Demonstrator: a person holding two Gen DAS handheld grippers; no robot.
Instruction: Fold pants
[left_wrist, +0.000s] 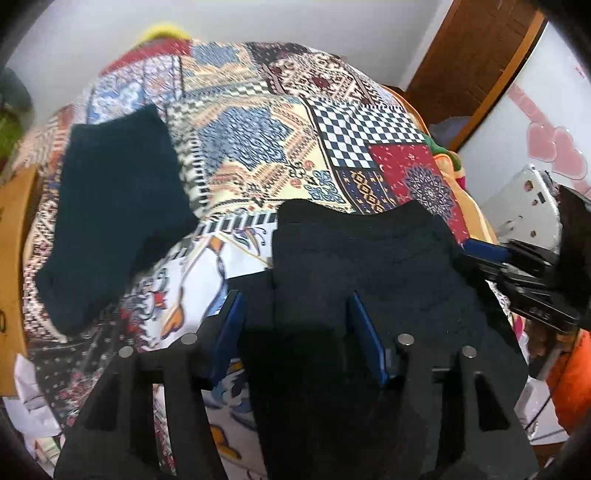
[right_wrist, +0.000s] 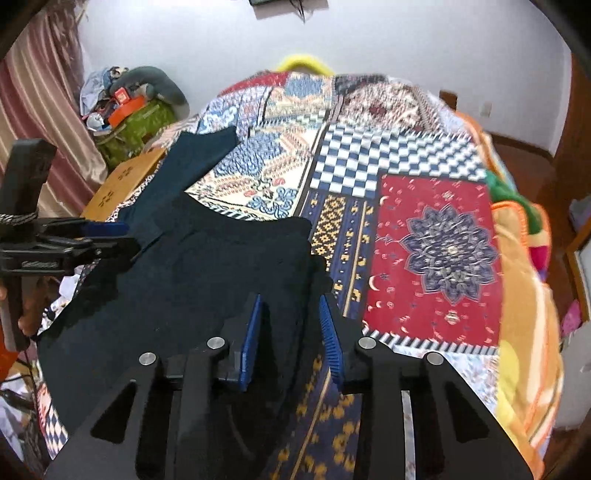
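L tongs (left_wrist: 293, 299) stand wide – blue pads (left_wrist: 364, 332) apart, w/ dark pants (left_wrist: 369, 258) cloth lying between and under them; can't tell if either pad touches the fabric. R tongs (right_wrist: 290, 302) also parted, gap a bit narrower, blue ribbed pads (right_wrist: 330, 339) straddling the right edge of the pants (right_wrist: 207, 273); nothing visibly pinched.

Pants are dark navy, near black, lying on the bed's patchwork quilt (right_wrist: 436, 236) toward its left side and near edge. Waist part is bunched nearest the tongs; one leg (left_wrist: 110, 206) runs away toward the bed's left edge and far end – in the left wrist view it looks apart from the main heap, in the right wrist view it joins it. Cloth looks rumpled, not flat.

Each tool shows in the other's view: R one (left_wrist: 517, 273) at the right edge of the left wrist view, L one (right_wrist: 74, 243) at the left edge of the right wrist view, both low by the pants.

Beyond: yellow item (right_wrist: 304, 61) at the bed's far end, orange blanket (right_wrist: 517, 295) along the bed's right edge, wooden board (right_wrist: 122, 184) by the left edge, green bag (right_wrist: 140, 125) w/ clutter past it, striped curtain (right_wrist: 44, 122), white wall (right_wrist: 369, 37), brown wooden door (left_wrist: 472, 55).
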